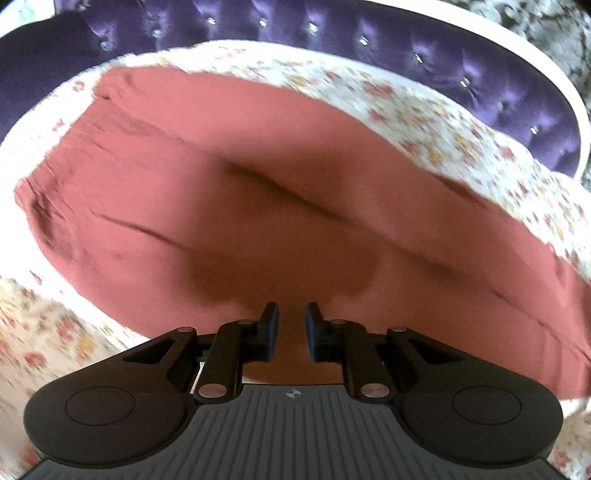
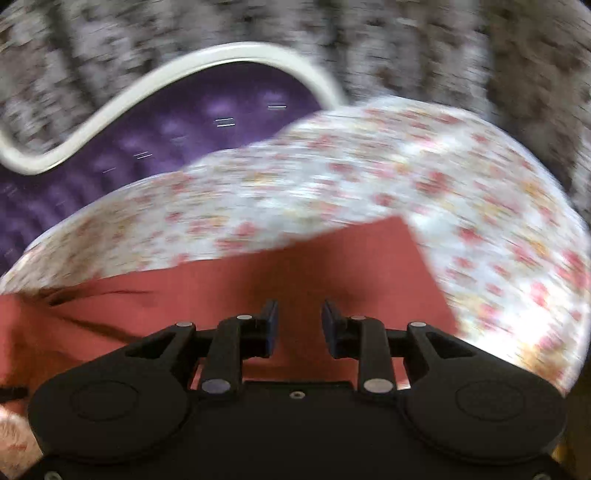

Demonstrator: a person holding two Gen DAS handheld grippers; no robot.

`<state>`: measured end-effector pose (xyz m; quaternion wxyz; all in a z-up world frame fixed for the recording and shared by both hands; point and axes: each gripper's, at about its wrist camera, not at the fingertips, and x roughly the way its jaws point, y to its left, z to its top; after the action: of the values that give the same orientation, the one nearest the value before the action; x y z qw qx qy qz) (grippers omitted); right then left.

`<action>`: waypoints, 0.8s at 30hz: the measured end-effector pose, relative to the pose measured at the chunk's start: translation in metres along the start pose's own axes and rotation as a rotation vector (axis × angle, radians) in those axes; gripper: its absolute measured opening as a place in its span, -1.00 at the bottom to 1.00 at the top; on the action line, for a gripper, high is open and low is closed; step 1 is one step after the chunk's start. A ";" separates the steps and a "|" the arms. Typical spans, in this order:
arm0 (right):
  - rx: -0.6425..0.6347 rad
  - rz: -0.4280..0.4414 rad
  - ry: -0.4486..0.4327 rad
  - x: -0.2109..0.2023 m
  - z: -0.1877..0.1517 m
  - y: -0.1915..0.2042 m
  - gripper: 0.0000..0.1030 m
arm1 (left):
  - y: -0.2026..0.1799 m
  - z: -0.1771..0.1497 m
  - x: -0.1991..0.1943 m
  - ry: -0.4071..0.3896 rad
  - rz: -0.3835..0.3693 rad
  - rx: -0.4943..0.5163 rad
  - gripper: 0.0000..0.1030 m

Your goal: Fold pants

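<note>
Rust-red cloth pants (image 1: 258, 206) are spread, creased and folded double, on a floral-printed bedsheet (image 1: 461, 122). A narrow gap is kept between the left gripper (image 1: 291, 332) jaws and a wider one between the right gripper (image 2: 298, 328) jaws; nothing is gripped.

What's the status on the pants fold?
Left hand-held gripper open, nothing between pads. Right hand-held gripper open, empty. Red pants flat on floral sheet, creased. Nothing in the way.

Plain brick-red pants (image 1: 229, 206) fill the middle of my left view. Under them lies a white bedsheet (image 1: 424, 110) dotted with small pink and yellow flowers. At twelve o'clock sits a deep purple tufted headboard (image 1: 258, 26) with shiny studs and a cream frame (image 2: 122, 99). Beyond is a grey and white mottled wall (image 2: 406, 48). My tongs are black with blue pads (image 1: 309, 325).
</note>
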<state>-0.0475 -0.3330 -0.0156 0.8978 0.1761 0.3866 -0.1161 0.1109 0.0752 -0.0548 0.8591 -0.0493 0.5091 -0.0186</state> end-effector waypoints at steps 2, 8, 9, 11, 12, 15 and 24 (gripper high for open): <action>-0.076 0.090 0.011 0.013 0.006 0.035 -0.24 | 0.013 0.011 -0.002 -0.012 0.008 -0.005 -0.69; -0.324 0.371 0.054 0.052 0.015 0.162 -0.11 | 0.056 0.048 0.001 -0.043 0.082 -0.020 -0.69; -0.365 0.413 0.062 0.058 0.016 0.184 -0.08 | 0.066 0.055 0.004 -0.041 0.089 -0.027 -0.69; -0.442 0.487 0.071 0.071 0.017 0.227 -0.05 | 0.082 0.064 0.010 -0.032 0.098 -0.047 -0.69; -0.474 0.517 0.074 0.078 0.019 0.245 -0.05 | 0.093 0.070 0.015 -0.026 0.099 -0.063 -0.69; -0.560 0.590 0.070 0.095 0.018 0.300 0.07 | 0.120 0.085 0.025 -0.010 0.109 -0.097 -0.69; -0.729 0.604 0.085 0.159 0.009 0.402 0.29 | 0.177 0.104 0.046 0.015 0.027 -0.136 -0.69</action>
<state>0.2042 0.0183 -0.0351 0.8781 -0.0414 0.3700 0.3005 0.2213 0.2541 -0.0635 0.8500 -0.1007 0.5164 0.0271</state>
